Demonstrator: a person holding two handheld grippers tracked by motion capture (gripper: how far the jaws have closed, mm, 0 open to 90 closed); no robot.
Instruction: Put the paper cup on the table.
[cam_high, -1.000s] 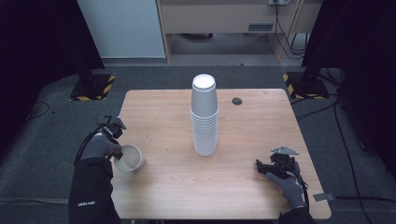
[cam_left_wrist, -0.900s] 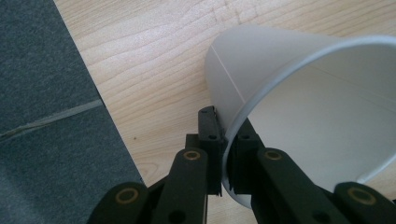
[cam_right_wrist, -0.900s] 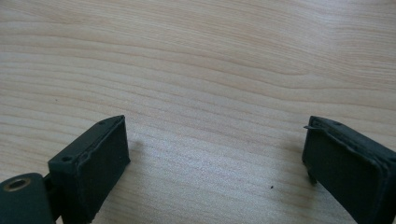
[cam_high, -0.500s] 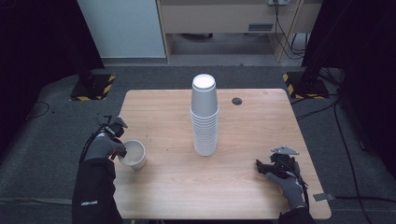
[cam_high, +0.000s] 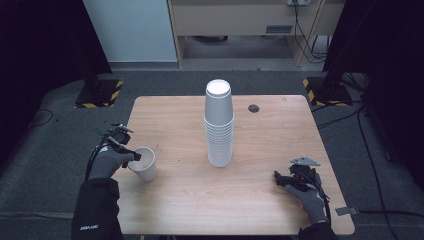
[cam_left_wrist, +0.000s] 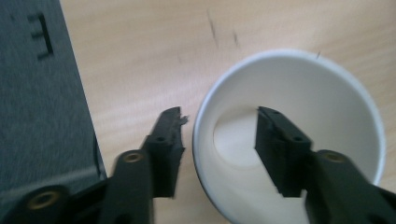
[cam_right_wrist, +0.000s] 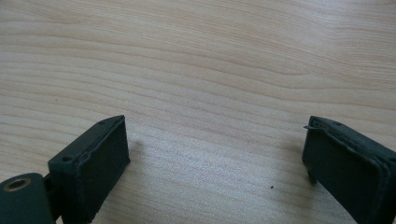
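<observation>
While left gripper jaws opened astride cup wall, cup base cropped.

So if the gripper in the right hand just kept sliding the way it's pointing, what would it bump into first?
Probably nothing: the right gripper points left across the bare table. Far along that line stands the single cup with the left gripper, though it might pass in front of them.

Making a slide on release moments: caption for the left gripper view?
Left tool, jaws just opening, straddles the rim of a white paper cup on the wooden table.
</observation>
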